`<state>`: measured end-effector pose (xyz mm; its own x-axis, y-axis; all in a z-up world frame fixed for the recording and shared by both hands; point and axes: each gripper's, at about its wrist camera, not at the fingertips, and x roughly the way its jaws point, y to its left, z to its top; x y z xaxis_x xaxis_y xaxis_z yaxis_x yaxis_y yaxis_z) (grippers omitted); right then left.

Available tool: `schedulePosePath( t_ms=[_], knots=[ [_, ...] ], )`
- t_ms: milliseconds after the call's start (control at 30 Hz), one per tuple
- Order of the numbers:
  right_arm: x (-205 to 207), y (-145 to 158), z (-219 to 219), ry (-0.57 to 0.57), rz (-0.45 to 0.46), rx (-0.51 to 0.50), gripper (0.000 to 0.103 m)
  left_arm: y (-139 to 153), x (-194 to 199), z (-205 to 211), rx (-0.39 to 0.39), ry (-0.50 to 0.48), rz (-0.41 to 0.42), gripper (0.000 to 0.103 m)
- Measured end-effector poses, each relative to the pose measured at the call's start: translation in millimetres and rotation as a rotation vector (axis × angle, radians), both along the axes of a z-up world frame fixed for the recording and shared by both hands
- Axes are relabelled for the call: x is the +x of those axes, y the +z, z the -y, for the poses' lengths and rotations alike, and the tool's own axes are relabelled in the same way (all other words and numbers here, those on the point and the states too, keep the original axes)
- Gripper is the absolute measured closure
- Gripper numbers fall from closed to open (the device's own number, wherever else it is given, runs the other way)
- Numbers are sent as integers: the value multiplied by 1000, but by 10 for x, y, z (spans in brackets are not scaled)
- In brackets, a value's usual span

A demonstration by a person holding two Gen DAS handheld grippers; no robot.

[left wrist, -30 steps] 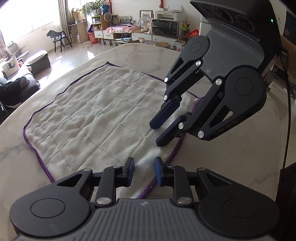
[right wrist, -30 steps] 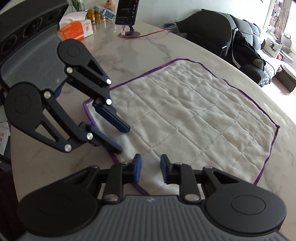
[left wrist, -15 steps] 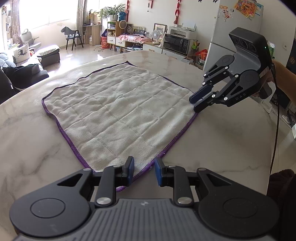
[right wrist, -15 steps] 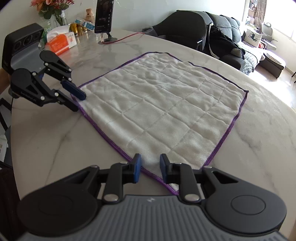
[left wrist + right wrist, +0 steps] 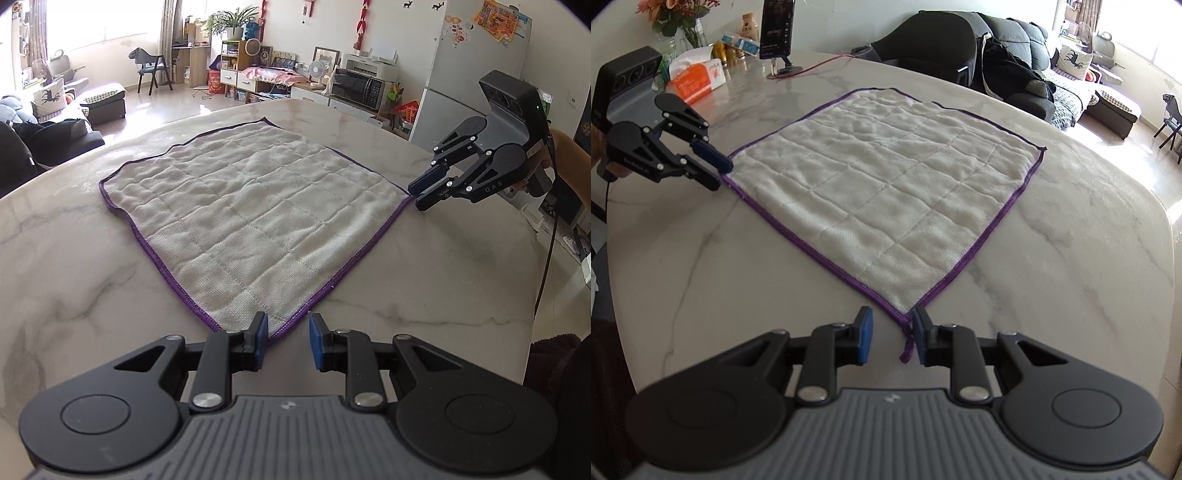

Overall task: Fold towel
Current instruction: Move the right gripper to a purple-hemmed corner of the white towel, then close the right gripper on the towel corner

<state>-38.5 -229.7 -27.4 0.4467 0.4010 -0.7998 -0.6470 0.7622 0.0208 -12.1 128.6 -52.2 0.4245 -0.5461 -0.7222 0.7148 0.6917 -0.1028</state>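
Observation:
A white quilted towel (image 5: 251,206) (image 5: 886,184) with a purple hem lies flat on the marble table (image 5: 424,295). My left gripper (image 5: 286,341) hovers at the towel's near corner, jaws open, with the corner tip just inside the left pad (image 5: 261,336) and not pressed. In the right wrist view the same left gripper (image 5: 723,176) sits at the towel's left corner. My right gripper (image 5: 890,339) stands at the other near corner. Its jaws are opening, and the corner's purple loop (image 5: 907,350) lies beside the right pad without being pinched. From the left wrist view the right gripper (image 5: 415,197) points at that corner.
A tissue box (image 5: 696,81), a phone on a stand (image 5: 777,33) with a red cable, bottles and flowers stand along the table's far left side. Dark chairs (image 5: 923,48) and a sofa lie beyond the far edge. A hand (image 5: 554,155) holds the right gripper.
Both grippers have slid apart along the towel's near edge, from side by side at its middle out to opposite corners. The towel has stayed flat and still.

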Motion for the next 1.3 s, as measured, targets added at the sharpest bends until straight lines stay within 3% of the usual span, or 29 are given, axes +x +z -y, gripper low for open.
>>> schedulePosePath(
  t_ms=[100,133,167,233,300,367,567,1033,1300],
  knots=[
    [17,2,13,-15,-8,-8,68,21,-15,-31,10,3,-5,76],
    [25,4,17,-20,-13,-12,62,28,-18,-41,16,5,-7,69],
    [32,7,24,-24,-22,-14,57,33,-19,-50,22,7,-8,68],
    [42,17,43,-30,-33,-13,54,45,-24,-71,32,11,-12,67],
    [44,37,71,-38,-28,-6,49,61,-32,-98,32,16,-19,61],
    [50,61,110,-53,-23,8,43,77,-40,-119,21,17,-27,49],
    [60,107,141,-65,-19,32,40,114,-91,-123,15,29,-21,44],
    [8,37,54,-23,-28,35,43,102,-1,-299,-1,203,-24,42],
    [18,3,62,-40,-31,52,65,63,29,-422,4,411,1,42]
  ],
)
